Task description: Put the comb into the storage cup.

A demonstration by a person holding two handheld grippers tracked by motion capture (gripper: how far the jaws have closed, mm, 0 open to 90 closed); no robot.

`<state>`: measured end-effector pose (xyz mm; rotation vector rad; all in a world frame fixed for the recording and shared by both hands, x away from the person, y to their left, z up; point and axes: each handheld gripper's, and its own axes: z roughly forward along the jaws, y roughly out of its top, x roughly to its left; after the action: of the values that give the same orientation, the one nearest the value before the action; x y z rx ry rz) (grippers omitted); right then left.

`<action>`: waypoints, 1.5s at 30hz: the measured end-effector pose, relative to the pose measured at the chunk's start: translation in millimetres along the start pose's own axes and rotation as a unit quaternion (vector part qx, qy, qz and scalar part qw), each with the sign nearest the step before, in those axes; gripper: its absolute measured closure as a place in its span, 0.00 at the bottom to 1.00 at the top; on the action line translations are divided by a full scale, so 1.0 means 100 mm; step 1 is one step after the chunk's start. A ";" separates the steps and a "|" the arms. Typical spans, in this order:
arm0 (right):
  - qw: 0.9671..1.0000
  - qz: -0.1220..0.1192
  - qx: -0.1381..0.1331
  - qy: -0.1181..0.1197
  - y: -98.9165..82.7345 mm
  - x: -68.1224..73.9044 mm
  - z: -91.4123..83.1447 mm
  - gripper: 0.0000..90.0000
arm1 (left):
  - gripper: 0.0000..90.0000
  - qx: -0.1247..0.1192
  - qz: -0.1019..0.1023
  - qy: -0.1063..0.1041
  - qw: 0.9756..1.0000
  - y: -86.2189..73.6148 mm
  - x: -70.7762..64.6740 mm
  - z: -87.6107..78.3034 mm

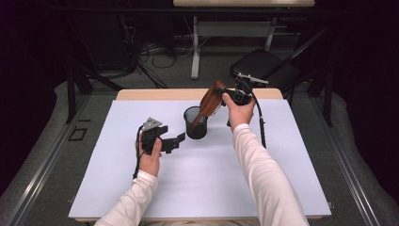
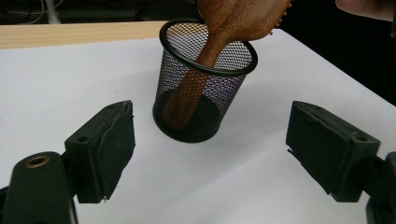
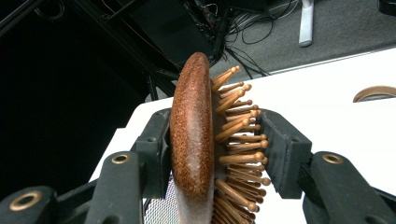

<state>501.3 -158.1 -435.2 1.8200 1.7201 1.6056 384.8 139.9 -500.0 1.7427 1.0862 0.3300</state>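
The right tool [image 3: 212, 154] clamped the wooden hairbrush [image 3: 198, 140] by its head, handle down in the mesh cup [image 2: 203, 79]; the left tool [image 2: 210, 154] waited open beside it.

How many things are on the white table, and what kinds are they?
Wooden hairbrush: 1
Black mesh cup: 1
Hand-held gripper: 2, the left hand-held gripper and the right hand-held gripper
Total: 4

Left tool [image 1: 175, 142] low, jaws apart, right tool [image 1: 221, 96] raised, clamped tight.
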 end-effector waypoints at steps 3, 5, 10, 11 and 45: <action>1.000 0.000 0.000 0.001 0.00 -0.01 0.00 0.54 | 0.17 0.000 0.000 0.000 1.000 0.00 0.00 0.00; 1.000 0.000 0.000 0.000 0.00 -0.01 0.00 0.53 | 0.17 0.000 0.000 0.000 1.000 0.00 0.00 0.00; 1.000 -0.002 0.000 0.000 0.00 -0.01 -0.01 0.53 | 0.17 0.000 -0.001 0.000 1.000 0.00 0.00 0.00; 1.000 -0.003 0.000 0.000 0.00 -0.01 -0.01 0.53 | 0.17 0.000 0.000 0.001 1.000 0.00 0.00 0.00; 1.000 -0.009 0.005 -0.003 0.02 -0.03 -0.02 0.44 | 0.17 0.004 0.002 -0.001 1.000 0.00 0.00 0.01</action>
<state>501.8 -162.1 -435.2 1.8061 1.7405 1.5863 385.5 139.5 -500.9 1.7520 1.0836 0.3284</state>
